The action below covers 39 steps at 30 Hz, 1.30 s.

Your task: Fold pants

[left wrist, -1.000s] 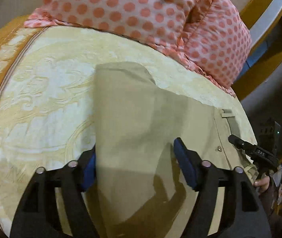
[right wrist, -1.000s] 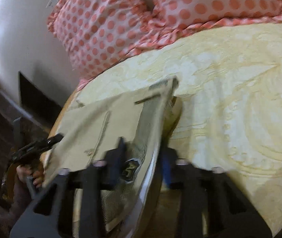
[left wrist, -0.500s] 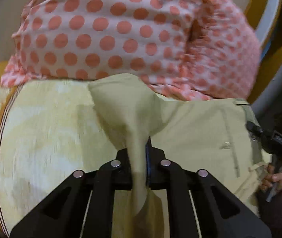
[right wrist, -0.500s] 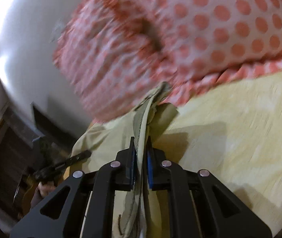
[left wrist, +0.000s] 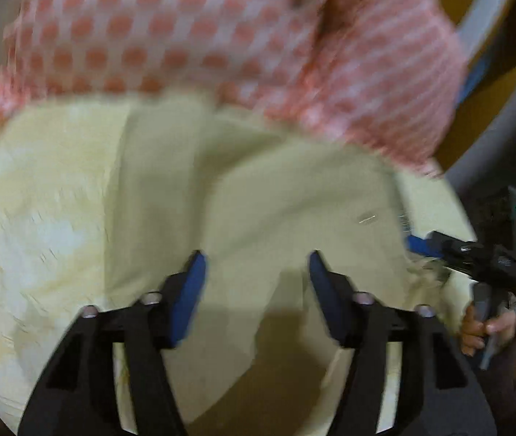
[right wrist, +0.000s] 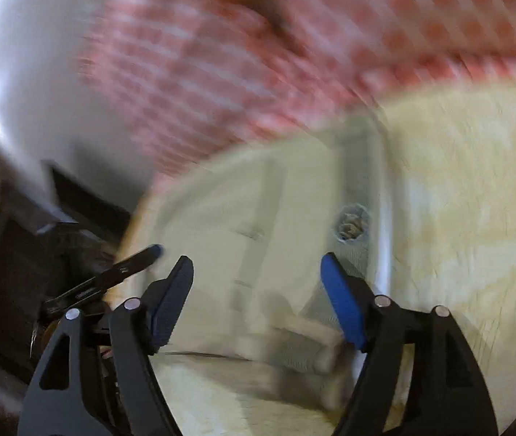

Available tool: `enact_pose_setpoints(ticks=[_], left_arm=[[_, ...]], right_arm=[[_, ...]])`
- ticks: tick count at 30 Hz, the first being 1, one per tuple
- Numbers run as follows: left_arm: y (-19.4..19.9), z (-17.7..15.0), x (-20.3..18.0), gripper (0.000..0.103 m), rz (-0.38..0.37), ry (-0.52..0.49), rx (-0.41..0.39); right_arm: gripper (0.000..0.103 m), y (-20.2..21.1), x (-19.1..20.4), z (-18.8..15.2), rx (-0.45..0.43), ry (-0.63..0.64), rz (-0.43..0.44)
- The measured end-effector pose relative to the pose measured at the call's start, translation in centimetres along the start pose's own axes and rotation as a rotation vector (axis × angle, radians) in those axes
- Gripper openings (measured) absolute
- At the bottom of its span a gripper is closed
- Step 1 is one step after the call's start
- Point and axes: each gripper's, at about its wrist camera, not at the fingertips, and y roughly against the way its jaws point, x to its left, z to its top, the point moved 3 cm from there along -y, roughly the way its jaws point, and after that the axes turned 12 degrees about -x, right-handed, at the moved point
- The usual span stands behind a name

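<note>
The beige pants (left wrist: 258, 196) lie flat on the pale yellow bedspread (left wrist: 40, 218), just below the pillows. My left gripper (left wrist: 256, 272) is open and empty, its blue pads hovering over the pants' near part. My right gripper (right wrist: 256, 276) is open and empty over the waistband end (right wrist: 352, 225), where a button shows. The other gripper shows at the edge of each view: the right one in the left wrist view (left wrist: 476, 254), the left one in the right wrist view (right wrist: 112, 276). Both views are motion-blurred.
Two pink polka-dot pillows (left wrist: 221, 36) lie along the head of the bed, also in the right wrist view (right wrist: 294, 54). A wooden headboard (left wrist: 476, 18) stands at the far right. A white wall (right wrist: 32, 91) and the dark bed edge are at the left.
Half a second ago both grippers were shut on the pants, lifting them toward the pillows. Now both have opened and let go, and the pants lie flat on the bed.
</note>
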Motion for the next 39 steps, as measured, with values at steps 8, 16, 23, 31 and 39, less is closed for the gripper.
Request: enact_pose_setpoints(ticks=[8,16,23,31,39], left_arm=[[9.4,-3.9,-2.6,0.098,0.220,-0.185,-0.247],[12.8,-14.4,-2.9,0.101,0.331,-0.157,-0.220],[12.9,-16.7,-2.6,0.101,0.384,-0.182,-0.268],[13.1,-17.3,-3.0,0.101,0.385,-0.197,-0.320],[13.1,-17.4,-3.2,0.101,0.385,-0.199,-0.325]], right_arm=[[0.098,7.6,3.7,-3.0,-0.181,0.131,-0.152],[0.101,7.7,8.0,-14.6,-0.218,0.471,-0.356],[0.102,6.3,7.7,-17.8,-0.218,0.511,-0.482],[0.102,6.4,7.6,-18.8,-0.335,0.526,-0.511],[0.102,6.2,7.5,-18.6,-0.345,0.525,-0.517]])
